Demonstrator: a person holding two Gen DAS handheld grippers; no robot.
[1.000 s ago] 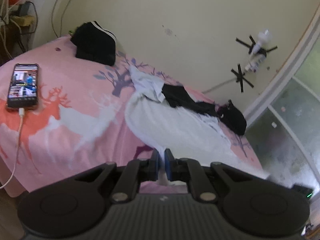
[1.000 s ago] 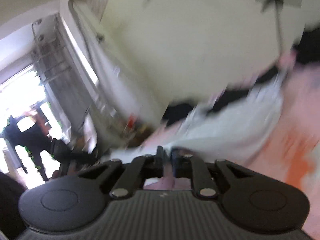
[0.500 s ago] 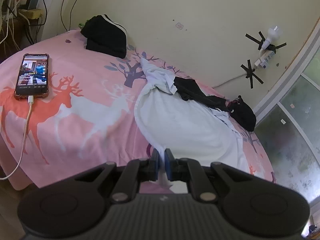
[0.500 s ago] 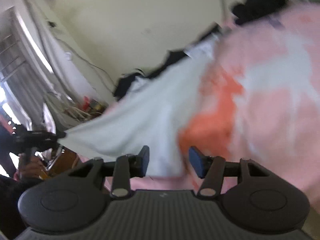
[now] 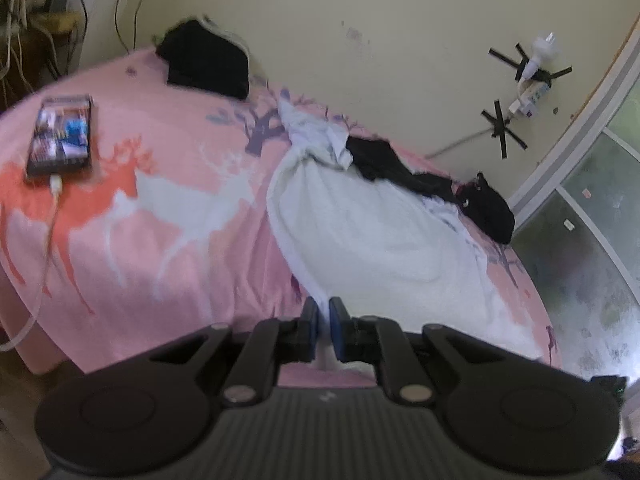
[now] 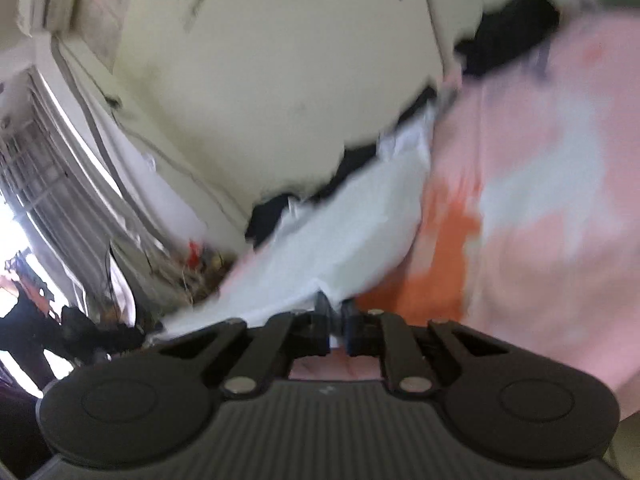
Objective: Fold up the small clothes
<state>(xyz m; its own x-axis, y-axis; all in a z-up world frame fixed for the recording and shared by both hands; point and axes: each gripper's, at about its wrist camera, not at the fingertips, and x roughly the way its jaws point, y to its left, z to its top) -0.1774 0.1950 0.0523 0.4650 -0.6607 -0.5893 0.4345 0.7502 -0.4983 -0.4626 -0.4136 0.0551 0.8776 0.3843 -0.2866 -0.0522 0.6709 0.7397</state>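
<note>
Right claw [image 6: 335, 322], wide apart half a second ago, closing on near edge of white shirt [image 6: 344, 236]; left claw [image 5: 324, 320] pinching shirt hem. Ready for folding.

The left gripper [image 5: 324, 312] pointed downward at a slant, its jaws nearly together and pinching white cloth [image 5: 380, 232] at the near edge. The right gripper [image 6: 335, 312] pointed only slightly below level and was rolled to one side, so its view was tilted and blurred. Its jaws were closing, with an edge of the same cloth [image 6: 340, 240] caught between the blue pads.
</note>
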